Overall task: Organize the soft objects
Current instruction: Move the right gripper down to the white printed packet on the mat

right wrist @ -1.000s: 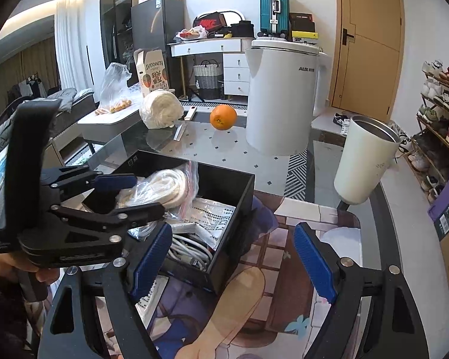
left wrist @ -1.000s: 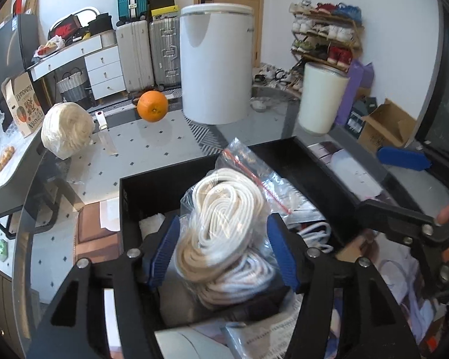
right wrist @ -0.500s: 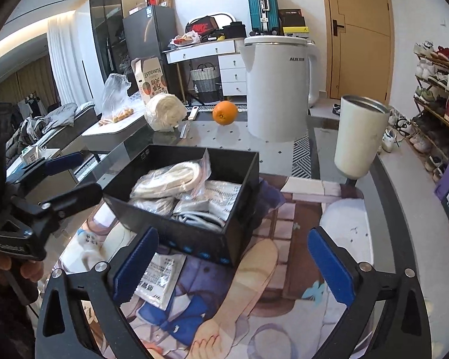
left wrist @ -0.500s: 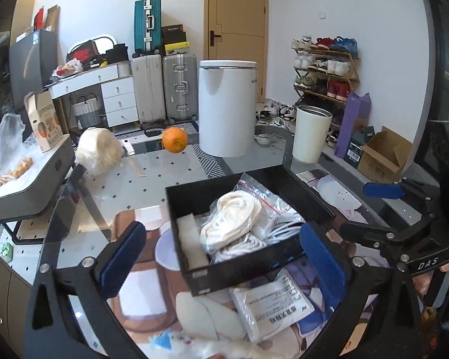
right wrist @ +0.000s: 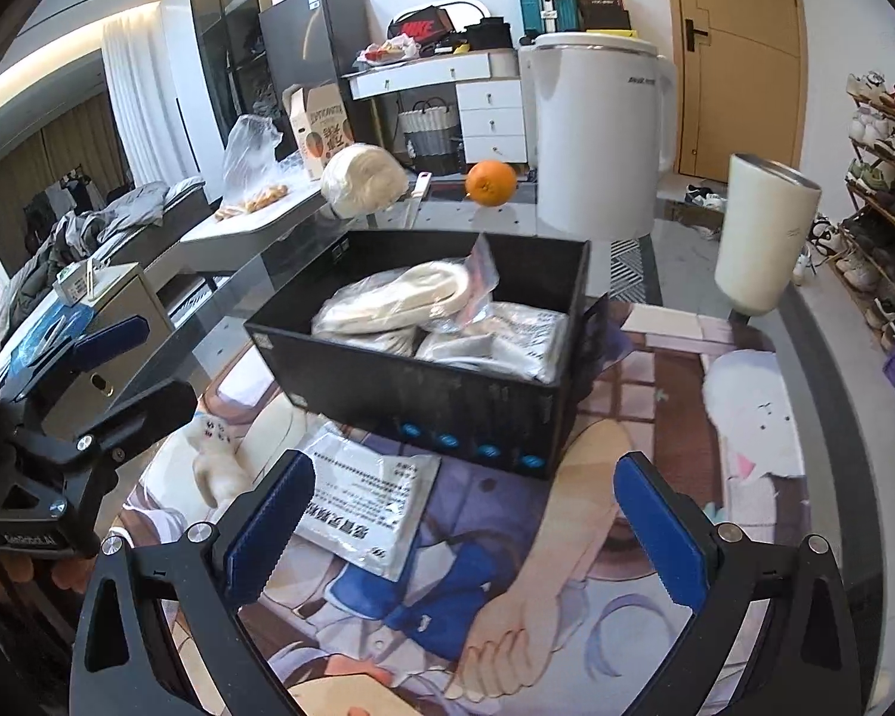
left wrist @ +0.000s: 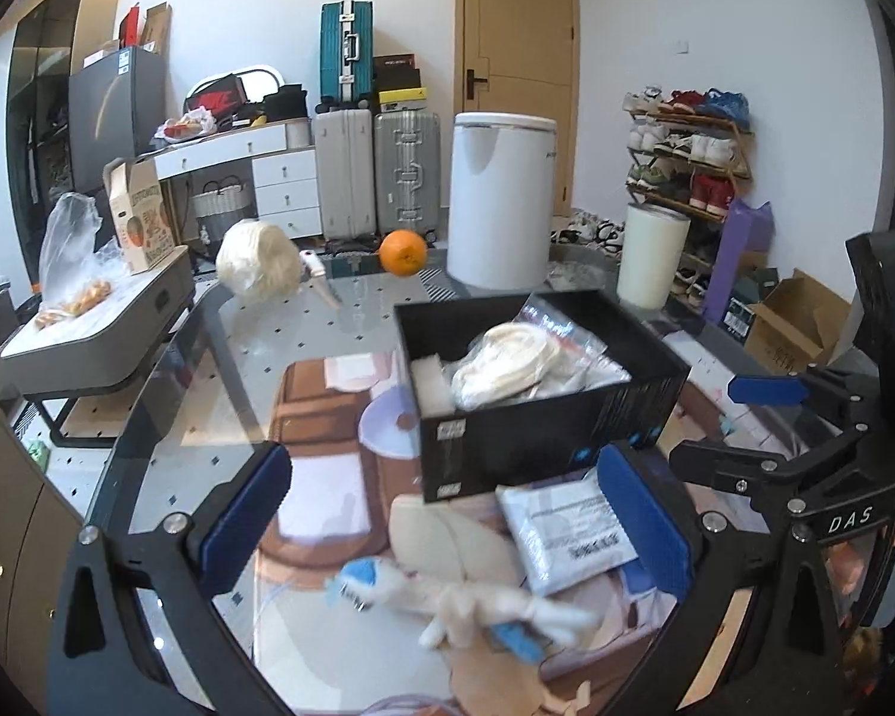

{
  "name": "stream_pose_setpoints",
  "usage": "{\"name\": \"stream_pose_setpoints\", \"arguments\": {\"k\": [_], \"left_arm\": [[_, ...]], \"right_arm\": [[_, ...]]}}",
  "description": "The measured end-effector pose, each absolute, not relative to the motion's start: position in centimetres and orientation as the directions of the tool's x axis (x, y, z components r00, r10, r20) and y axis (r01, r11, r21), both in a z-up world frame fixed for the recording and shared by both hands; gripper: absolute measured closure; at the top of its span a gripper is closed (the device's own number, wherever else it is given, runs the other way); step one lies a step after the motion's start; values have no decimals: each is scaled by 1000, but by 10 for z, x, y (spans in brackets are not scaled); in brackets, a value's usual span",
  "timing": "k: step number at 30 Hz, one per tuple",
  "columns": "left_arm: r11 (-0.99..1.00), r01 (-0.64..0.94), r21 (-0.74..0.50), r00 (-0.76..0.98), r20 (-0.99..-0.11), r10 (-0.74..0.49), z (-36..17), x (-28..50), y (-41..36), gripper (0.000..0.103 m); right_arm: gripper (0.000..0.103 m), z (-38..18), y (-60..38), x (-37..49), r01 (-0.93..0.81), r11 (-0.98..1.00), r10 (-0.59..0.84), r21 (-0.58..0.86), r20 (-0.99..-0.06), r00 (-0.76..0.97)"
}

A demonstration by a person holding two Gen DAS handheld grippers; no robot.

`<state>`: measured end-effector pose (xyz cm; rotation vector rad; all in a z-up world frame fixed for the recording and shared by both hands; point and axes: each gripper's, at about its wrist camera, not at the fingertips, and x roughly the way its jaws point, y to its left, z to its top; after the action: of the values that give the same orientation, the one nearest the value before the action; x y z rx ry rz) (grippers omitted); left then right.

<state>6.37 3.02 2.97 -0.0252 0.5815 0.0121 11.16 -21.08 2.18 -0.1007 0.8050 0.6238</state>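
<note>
Both the left gripper [left wrist: 447,513] and right gripper [right wrist: 465,513] gaped wide, empty. Only the left view showed the plush toy [left wrist: 477,602] whole; the right showed the box [right wrist: 423,382] front.

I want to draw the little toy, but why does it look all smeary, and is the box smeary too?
In the left wrist view the small plush toy near the bottom edge is streaked with motion blur, while the black box looks sharper. In the right wrist view the toy is clearer, though small, and the box is crisp; the fisheye lens bends the room's edges in both.

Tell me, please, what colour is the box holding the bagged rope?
Black, with small blue marks along its front; the box shows best in the right wrist view.
</note>
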Motion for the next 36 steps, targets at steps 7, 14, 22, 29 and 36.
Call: {"name": "stream_pose_setpoints", "arguments": {"k": [7, 14, 22, 29, 36], "left_arm": [[993, -111, -24, 838, -540, 81, 20, 48, 46, 0], [987, -155, -48, 827, -552, 103, 6, 45, 58, 0], [978, -198, -70, 816, -564, 125, 1, 42, 72, 0], [971, -222, -87, 811, -570, 135, -3, 40, 80, 0], [971, -225, -79, 803, -580, 139, -6, 41, 81, 0]], "right_arm": [[1, 8, -193, 111, -563, 811, 483, 159, -726, 490], [1, -5, -172, 117, -564, 807, 479, 175, -753, 451], [1, -17, -144, 120, -565, 807, 459, 170, -783, 420], [1, -23, -129, 121, -553, 816, 440, 167, -801, 407], [1, -31, -124, 124, -532, 842, 362, 95, -829, 427]]}}
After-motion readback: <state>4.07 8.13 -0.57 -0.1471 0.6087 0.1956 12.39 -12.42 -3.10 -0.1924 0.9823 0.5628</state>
